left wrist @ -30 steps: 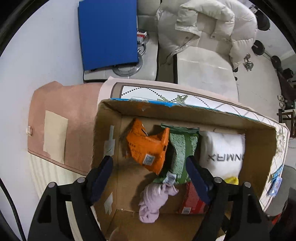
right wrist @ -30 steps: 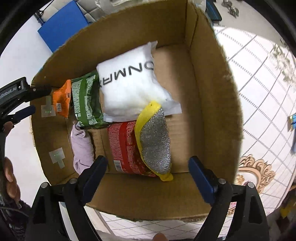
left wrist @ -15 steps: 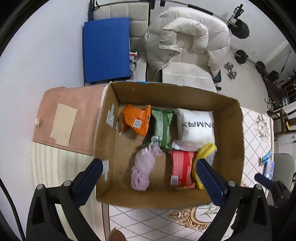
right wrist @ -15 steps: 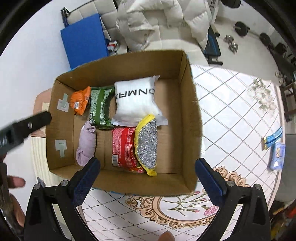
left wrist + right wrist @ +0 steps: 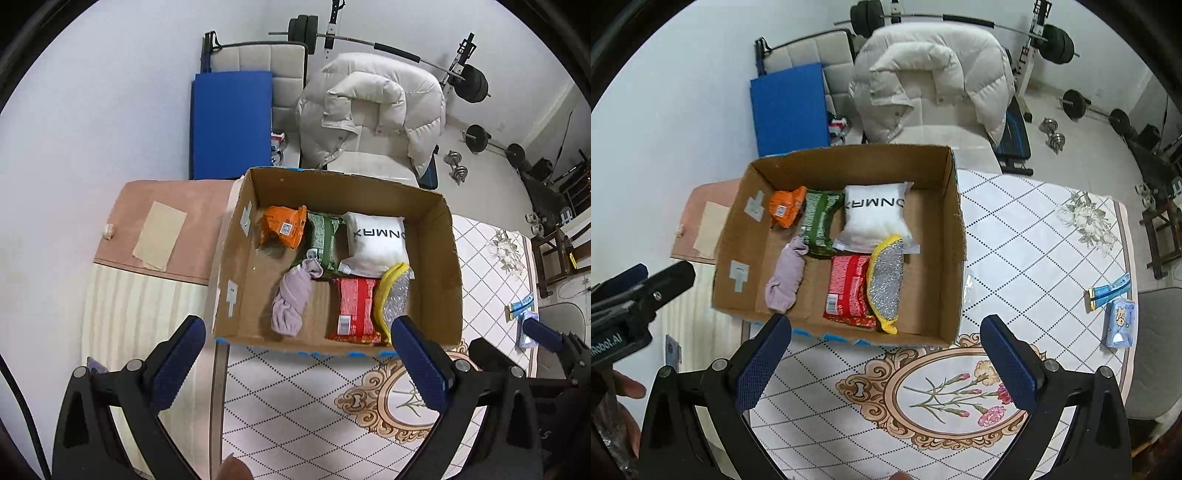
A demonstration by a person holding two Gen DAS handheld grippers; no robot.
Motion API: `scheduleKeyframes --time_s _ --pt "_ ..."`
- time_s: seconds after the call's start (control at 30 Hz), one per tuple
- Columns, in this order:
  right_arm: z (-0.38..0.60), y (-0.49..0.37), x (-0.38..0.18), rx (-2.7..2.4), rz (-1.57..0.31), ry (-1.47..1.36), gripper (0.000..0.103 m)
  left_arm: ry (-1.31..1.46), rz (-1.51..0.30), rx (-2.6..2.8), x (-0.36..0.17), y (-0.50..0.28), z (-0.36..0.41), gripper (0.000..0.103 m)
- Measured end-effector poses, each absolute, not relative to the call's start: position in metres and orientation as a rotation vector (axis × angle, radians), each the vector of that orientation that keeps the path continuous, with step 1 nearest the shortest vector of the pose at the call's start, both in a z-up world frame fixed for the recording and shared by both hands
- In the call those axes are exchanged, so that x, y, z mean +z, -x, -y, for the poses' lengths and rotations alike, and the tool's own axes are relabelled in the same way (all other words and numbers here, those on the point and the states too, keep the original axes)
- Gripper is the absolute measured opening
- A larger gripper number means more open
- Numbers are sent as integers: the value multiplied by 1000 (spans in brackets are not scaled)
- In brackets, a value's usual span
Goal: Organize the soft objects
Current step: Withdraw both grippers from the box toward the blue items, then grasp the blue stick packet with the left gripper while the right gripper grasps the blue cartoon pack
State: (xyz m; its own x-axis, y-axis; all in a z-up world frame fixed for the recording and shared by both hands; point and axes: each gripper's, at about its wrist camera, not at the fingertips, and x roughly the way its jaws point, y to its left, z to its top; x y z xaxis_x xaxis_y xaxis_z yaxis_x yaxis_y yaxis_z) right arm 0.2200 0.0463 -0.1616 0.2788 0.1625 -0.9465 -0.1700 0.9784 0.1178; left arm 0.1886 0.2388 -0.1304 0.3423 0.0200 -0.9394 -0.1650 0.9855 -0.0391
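White wall (image 5: 92, 92) behind. Cream puffer jacket (image 5: 373, 107) draped over weight bench (image 5: 1012, 140); barbell (image 5: 388, 48), dumbbells (image 5: 456, 164) on pale floor; blue mat (image 5: 231, 122) leaning; grey chair (image 5: 1154, 350) right.

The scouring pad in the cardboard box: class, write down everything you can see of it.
The scouring pad is an oval with a glittery silver mesh face and a yellow edge. It looks soft and padded. It lies tilted in the cardboard box, leaning on the red packet, its top end overlapping the white pillow pack. Neither gripper touches it.
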Motion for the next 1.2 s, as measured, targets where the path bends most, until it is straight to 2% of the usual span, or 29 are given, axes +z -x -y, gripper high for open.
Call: scheduleKeyframes --time_s 0.33,0.5,0.63,0.8,1.0,1.2 --pt "-28 -197 -138 275 -1246 -54 103 122 -1188 126 -108 -168 -217 103" --pt "21 -196 -136 241 -1254 -132 103 -51 -1121 93 -90 -181 -154 103" --pt "103 -199 -145 135 -1276 -210 103 -196 -1082 30 -95 -200 -82 103" --pt "228 -204 -180 -64 -1330 -292 103 -341 -1146 -94 -143 -238 28 103" --pt "365 -228 -259 -243 -1446 -286 103 -552 -1236 -189 -220 -276 149 103" --pt "418 -269 -337 -231 -1570 -235 103 -727 -1282 -220 -278 -303 224 103"
